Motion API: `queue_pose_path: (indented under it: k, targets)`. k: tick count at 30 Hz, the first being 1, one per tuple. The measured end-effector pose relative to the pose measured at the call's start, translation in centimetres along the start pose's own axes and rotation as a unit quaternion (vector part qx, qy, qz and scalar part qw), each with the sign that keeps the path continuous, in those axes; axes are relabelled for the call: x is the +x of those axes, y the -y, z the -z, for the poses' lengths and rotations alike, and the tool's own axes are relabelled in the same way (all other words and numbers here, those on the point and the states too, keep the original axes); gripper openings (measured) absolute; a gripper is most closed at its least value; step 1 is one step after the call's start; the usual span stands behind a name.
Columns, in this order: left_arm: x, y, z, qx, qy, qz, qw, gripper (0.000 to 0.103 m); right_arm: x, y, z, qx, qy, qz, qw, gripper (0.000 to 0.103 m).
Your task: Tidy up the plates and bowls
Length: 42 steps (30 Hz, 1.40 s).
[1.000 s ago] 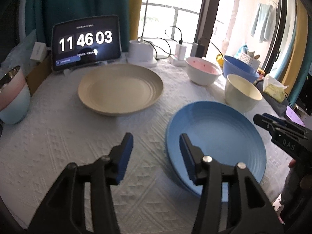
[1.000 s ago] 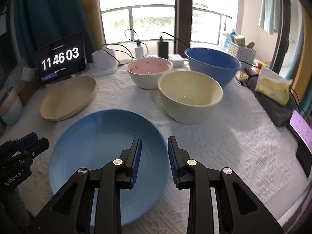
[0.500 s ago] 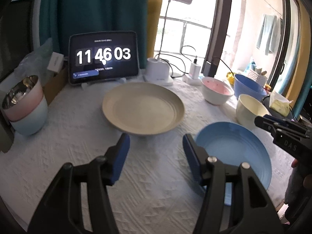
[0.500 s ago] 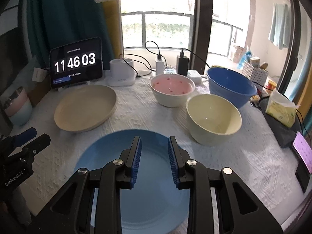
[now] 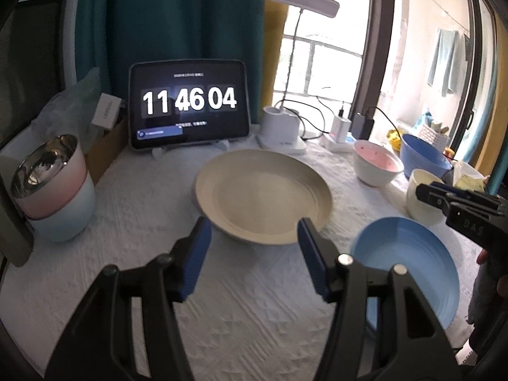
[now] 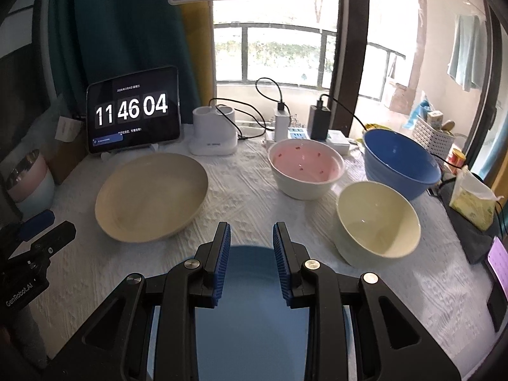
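A beige plate (image 5: 263,197) (image 6: 152,197) lies mid-table on the white cloth. My left gripper (image 5: 253,225) hovers just before its near rim, open with nothing between the fingers. Nearer and to the right lies a blue plate (image 5: 403,263) (image 6: 250,270). Above its far edge my right gripper (image 6: 250,227) holds a narrow gap, open and gripping nothing. A pink-lined bowl (image 6: 306,165), a cream bowl (image 6: 377,222) and a larger blue bowl (image 6: 400,162) stand at the back right. Each gripper shows at the edge of the other's view.
Two stacked cups (image 5: 50,187) stand at the far left edge. A tablet clock (image 5: 189,104), a white lamp base (image 5: 279,130) and chargers with cables (image 6: 298,127) line the back. A tissue pack (image 6: 473,203) and a phone (image 6: 498,260) lie at the right edge.
Both grippers drew back and rose, so the plates sit lower in each view. The left gripper swung from the blue plate toward the beige one, and its jaws widened a little.
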<state>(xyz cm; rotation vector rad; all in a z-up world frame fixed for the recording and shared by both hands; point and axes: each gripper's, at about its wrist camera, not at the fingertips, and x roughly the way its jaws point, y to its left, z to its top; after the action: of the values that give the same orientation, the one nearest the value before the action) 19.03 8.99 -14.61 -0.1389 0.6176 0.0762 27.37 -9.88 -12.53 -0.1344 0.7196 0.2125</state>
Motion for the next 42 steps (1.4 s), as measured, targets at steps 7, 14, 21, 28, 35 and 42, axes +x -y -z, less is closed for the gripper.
queue_pose_path:
  k: [7,14,21,28,35,42]
  targets:
    - [1.2,-1.5,-0.8,-0.006,0.005,-0.011,0.9999,0.058,1.6,-1.4,-1.4,-0.012,-0.001,-0.011,1.000,0.030]
    - [2.6,-2.5,-1.8,-0.022,0.012,-0.015,0.9996,0.058,3.2,-2.1,-2.4,-0.017,-0.007,-0.021,1.000,0.030]
    - [4.5,-3.0,-2.3,-0.035,0.010,-0.017,0.9992,0.058,4.9,-2.4,-3.7,-0.022,-0.011,-0.022,0.999,0.030]
    - [6.8,-4.2,-2.9,-0.058,-0.005,-0.029,0.9979,0.058,7.0,-2.8,-4.5,-0.021,-0.025,-0.036,0.999,0.031]
    - [9.8,-5.1,-2.5,-0.081,-0.041,-0.033,0.9953,0.058,9.7,-3.4,-4.7,-0.012,-0.058,-0.062,0.996,0.037]
    - [11.9,-5.4,-2.4,-0.091,-0.060,-0.036,0.9934,0.058,13.0,-3.3,-4.6,0.002,-0.111,-0.078,0.991,0.038]
